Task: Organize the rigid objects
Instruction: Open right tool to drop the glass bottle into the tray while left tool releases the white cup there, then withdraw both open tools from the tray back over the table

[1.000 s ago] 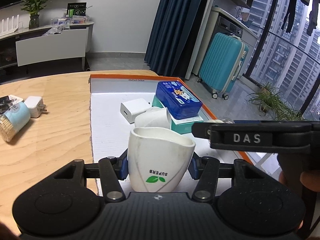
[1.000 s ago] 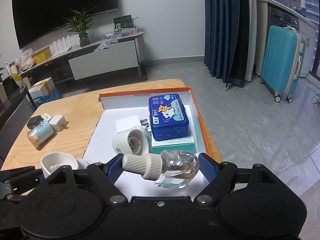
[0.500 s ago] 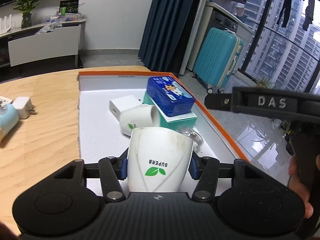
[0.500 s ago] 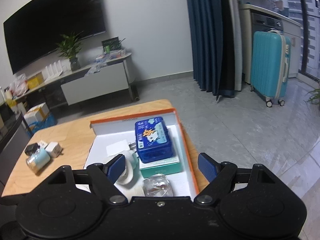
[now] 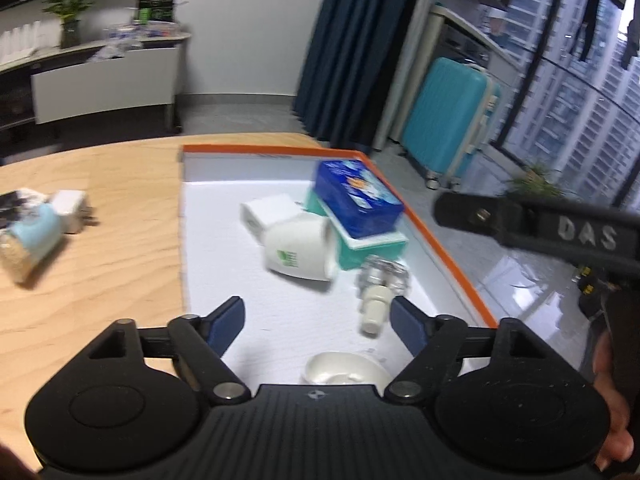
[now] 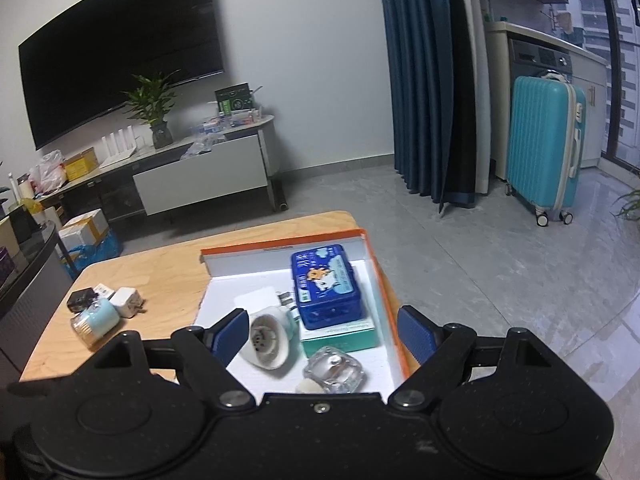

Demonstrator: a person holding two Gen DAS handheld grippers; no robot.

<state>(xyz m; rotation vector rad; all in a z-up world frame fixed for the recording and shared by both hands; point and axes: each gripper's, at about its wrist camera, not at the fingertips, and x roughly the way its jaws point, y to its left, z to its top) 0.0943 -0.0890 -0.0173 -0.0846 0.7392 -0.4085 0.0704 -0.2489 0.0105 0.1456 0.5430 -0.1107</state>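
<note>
My left gripper (image 5: 318,316) is opening, pads off the white cup (image 5: 347,369) that stands upright on the tray floor just below the fingertips; nothing is pressed between them. My right gripper (image 6: 320,330) is opening too and grasps nothing; from the left wrist view its black body reaches in from the right above the tray edge.

The orange-rimmed white tray (image 5: 448,258) sits on the wooden table (image 5: 120,280). In it:
- second white cup (image 5: 298,250), on its side, just beside the teal box (image 5: 374,248)
- blue tin (image 5: 356,202), stacked on the teal box
- white charger (image 5: 266,212), behind the tipped cup
- clear glass bottle (image 5: 382,286) with a white cap, lying flat near the teal box

On the table left of the tray: a white plug adapter (image 6: 127,302), a small jar with a light-blue lid (image 6: 96,322) on its side, and a black adapter (image 6: 82,299).
</note>
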